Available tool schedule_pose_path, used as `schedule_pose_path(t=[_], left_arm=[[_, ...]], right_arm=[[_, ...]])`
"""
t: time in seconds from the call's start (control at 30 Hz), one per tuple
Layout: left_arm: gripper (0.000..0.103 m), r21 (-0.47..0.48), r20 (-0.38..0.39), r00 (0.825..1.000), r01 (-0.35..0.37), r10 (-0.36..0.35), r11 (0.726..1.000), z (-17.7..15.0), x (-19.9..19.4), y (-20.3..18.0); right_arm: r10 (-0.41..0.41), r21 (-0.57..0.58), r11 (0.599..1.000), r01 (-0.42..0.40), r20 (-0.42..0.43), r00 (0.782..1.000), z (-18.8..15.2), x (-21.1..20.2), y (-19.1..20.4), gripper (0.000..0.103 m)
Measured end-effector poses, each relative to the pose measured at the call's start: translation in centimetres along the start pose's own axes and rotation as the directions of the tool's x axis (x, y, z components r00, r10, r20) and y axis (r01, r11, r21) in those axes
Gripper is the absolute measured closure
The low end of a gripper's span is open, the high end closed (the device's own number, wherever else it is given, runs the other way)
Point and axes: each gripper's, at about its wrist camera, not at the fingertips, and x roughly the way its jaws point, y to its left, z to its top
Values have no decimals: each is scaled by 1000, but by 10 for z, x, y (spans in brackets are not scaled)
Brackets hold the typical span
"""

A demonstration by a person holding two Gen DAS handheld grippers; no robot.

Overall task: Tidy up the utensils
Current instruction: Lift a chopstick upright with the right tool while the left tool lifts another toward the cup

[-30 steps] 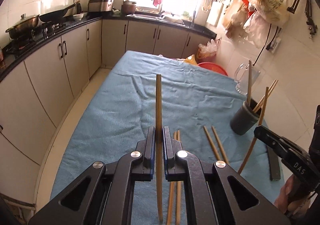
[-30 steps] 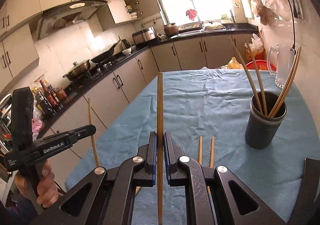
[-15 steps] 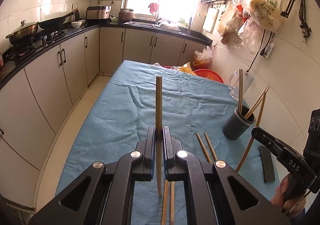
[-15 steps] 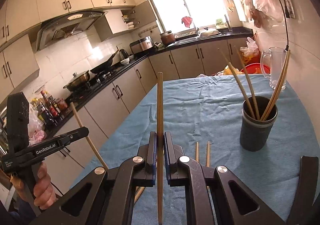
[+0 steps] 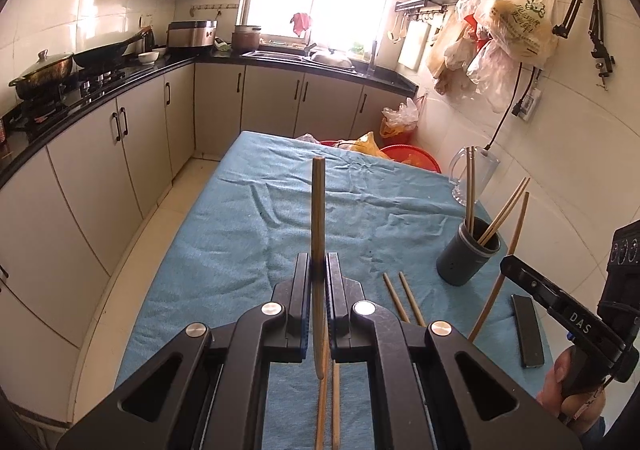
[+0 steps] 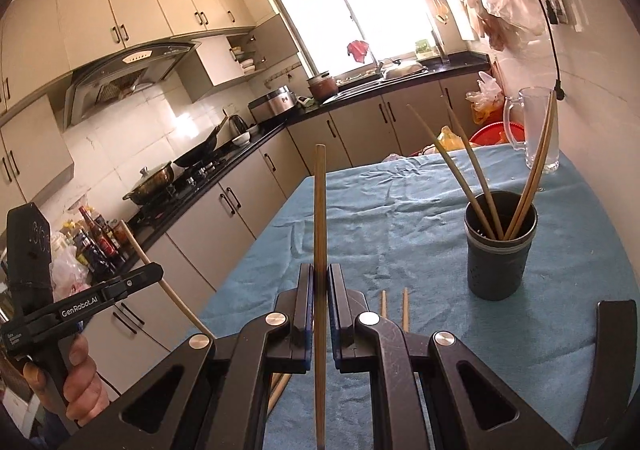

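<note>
You've lifted both grippers higher off the blue cloth (image 5: 240, 250) – left gripper (image 5: 319, 270) and right gripper (image 6: 319, 282) each pinching a chopstick (image 5: 318, 210) upright – so the cup (image 6: 498, 250), right of centre, comes next.

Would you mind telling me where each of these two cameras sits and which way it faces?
Left wrist: on the left gripper, looking down the blue-clothed table toward the window; jaws clamp a chopstick; right gripper at right.
Right wrist: on the right gripper, facing the stove counter; jaws clamp another chopstick; left gripper and hand at left.
Shared: the dark utensil cup.
</note>
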Motion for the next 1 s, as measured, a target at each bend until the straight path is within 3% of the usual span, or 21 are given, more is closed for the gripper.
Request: schedule_pose_path(t=[0.47, 1.0], left_arm=[[97, 34, 5, 999, 32, -32, 999, 9, -7, -24], [97, 117, -11, 992, 127, -126, 985, 33, 7, -91]], right_arm=[[2, 49, 999, -4, 50, 999, 8, -18, -16, 95], [-108, 183, 980, 76, 171, 979, 32, -70, -84, 95]])
